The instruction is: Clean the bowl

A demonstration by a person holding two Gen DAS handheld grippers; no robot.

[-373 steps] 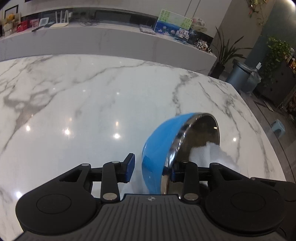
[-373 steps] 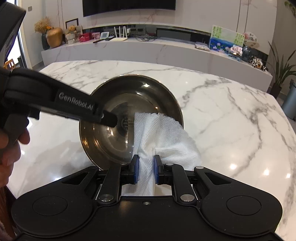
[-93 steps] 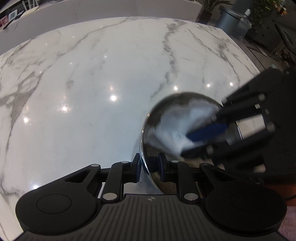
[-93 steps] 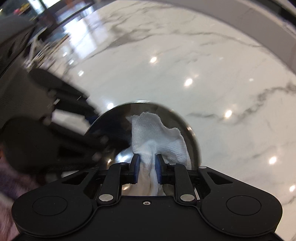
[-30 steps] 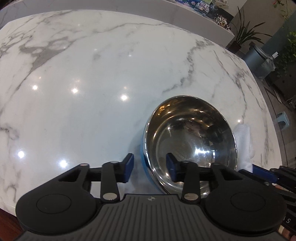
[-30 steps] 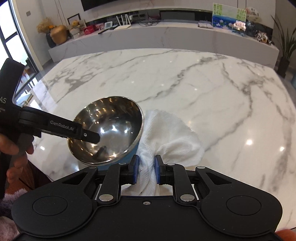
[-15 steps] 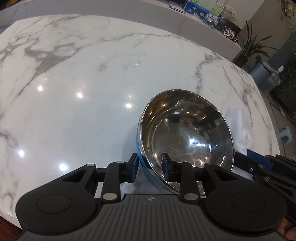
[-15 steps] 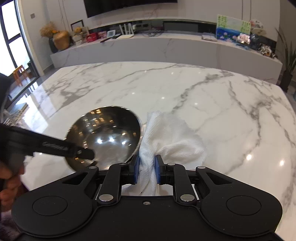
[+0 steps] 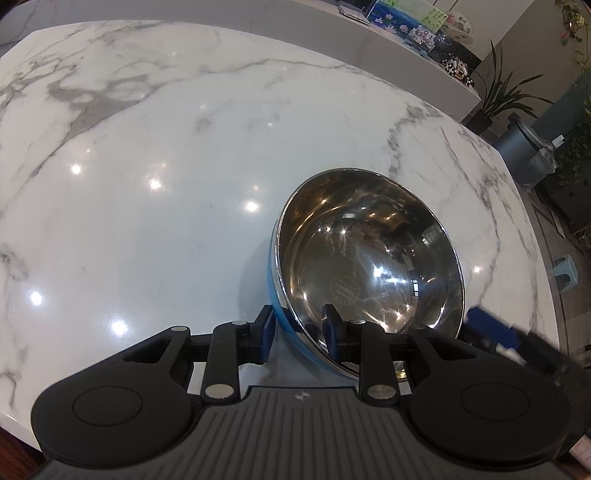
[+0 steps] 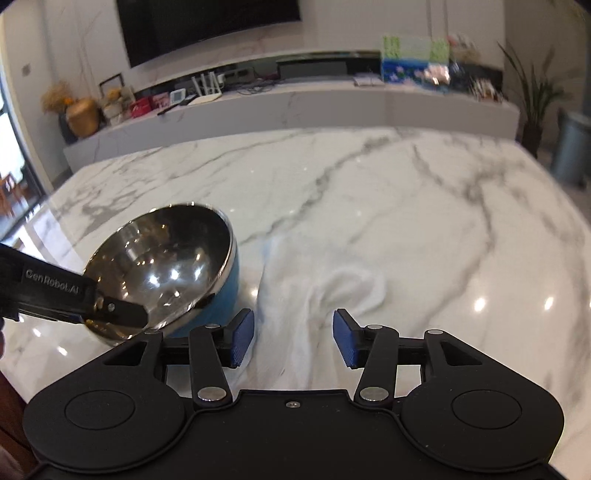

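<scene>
Marble table [image 9: 147, 166] fills most of both views, white with grey veins and glossy with lamp glints. Behind it, across the top of the right wrist view, runs a long white shelf [image 10: 314, 107] crowded with small items, under a dark screen [image 10: 207, 26]. A plant [image 9: 498, 92] and a grey bin [image 9: 524, 147] stand at the upper right of the left wrist view.

The bowl [image 9: 365, 266], steel inside and blue outside, sits at centre right of the left wrist view and lower left of the right wrist view, tilted with its mouth toward the cameras. The left tool [image 9: 297, 334] pinches its near rim, one pad outside on the blue wall, the other inside on the steel.

The cloth [image 10: 321, 295], white and blurred, lies on the table just right of the bowl, at lower centre of the right wrist view. The right tool [image 10: 293, 338] is spreading its jaws; the cloth lies between and beyond the blue pads [image 10: 242, 338], which no longer press on it.
</scene>
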